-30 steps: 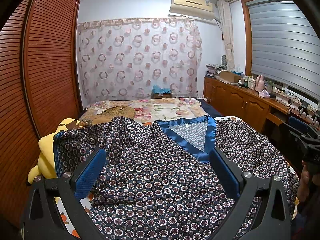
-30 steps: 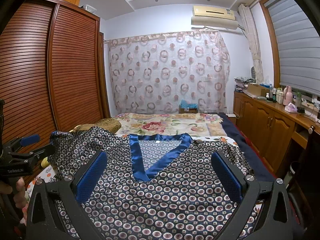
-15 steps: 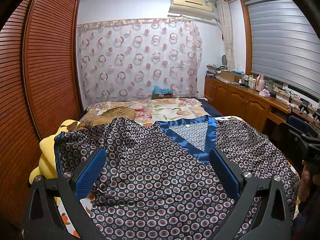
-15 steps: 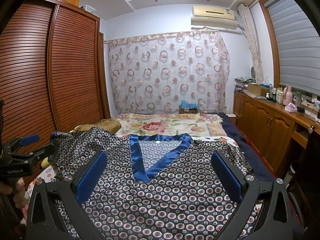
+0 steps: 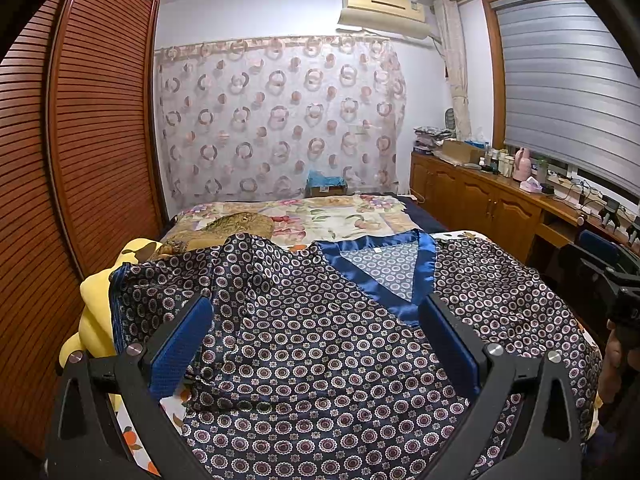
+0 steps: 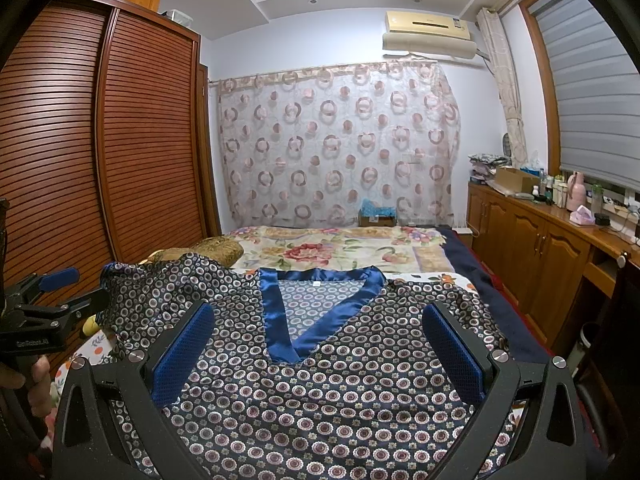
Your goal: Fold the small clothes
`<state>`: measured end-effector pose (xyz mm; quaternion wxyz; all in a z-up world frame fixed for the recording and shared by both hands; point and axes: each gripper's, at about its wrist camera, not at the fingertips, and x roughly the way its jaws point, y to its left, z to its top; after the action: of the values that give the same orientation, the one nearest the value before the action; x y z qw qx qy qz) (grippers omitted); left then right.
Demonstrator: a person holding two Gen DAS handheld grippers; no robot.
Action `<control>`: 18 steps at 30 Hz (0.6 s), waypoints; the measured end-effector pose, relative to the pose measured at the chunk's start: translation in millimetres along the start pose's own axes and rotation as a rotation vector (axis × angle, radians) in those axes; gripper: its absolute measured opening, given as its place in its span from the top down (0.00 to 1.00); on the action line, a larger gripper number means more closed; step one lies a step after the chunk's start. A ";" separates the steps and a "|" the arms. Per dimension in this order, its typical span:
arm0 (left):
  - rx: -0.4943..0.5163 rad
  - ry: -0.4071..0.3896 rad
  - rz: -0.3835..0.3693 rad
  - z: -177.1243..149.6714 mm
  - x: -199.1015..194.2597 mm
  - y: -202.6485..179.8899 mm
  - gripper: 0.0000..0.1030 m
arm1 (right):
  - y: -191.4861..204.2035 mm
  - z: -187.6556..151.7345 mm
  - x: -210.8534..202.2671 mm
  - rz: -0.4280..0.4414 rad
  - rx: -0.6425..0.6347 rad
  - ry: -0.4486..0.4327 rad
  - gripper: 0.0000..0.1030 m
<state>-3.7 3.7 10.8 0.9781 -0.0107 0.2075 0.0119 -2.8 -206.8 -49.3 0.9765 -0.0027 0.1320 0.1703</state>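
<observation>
A dark navy satin top (image 5: pixel 320 352) with a small circle print and a blue V-neck band (image 5: pixel 384 280) lies spread flat on the bed, front side up. Its left sleeve is rumpled over a yellow plush toy (image 5: pixel 94 312). My left gripper (image 5: pixel 316 340) is open and empty, held above the left half of the top. My right gripper (image 6: pixel 318 344) is open and empty above the top (image 6: pixel 320 400), just below the V-neck (image 6: pixel 320 308). The left gripper also shows at the left edge of the right wrist view (image 6: pixel 44 304).
The bed carries a floral sheet (image 5: pixel 332 216) and a brown patterned pillow (image 5: pixel 236 226) behind the top. A slatted wooden wardrobe (image 5: pixel 92 140) stands at the left. Wooden cabinets (image 5: pixel 492 204) with bottles line the right wall. A curtain (image 5: pixel 280 120) hangs at the back.
</observation>
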 end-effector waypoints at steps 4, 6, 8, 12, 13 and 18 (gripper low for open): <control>0.002 -0.002 0.000 0.0 0.1 0.1 0.00 | 0.7 -0.1 -0.3 0.000 0.000 -0.001 0.00; 0.001 -0.001 -0.001 0.0 0.3 0.0 0.00 | 0.2 0.0 -0.2 0.001 0.000 -0.001 0.00; 0.002 0.000 0.001 -0.2 0.0 -1.5 0.00 | 0.3 0.1 -0.1 0.001 0.000 0.000 0.00; 0.003 -0.001 0.000 -0.7 -0.1 -2.8 0.00 | 0.1 0.2 -0.3 0.001 0.001 0.000 0.00; 0.004 -0.001 0.001 -0.5 -0.1 -2.5 0.00 | 0.1 0.2 -0.2 0.001 0.001 0.000 0.00; 0.004 -0.002 0.001 0.2 -0.2 -0.9 0.00 | -0.2 -0.3 -0.6 0.001 0.001 -0.001 0.00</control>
<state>-3.8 2.8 11.0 0.9783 -0.0086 0.2068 0.0121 -3.4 -207.2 -49.5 0.9765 -0.0019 0.1314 0.1707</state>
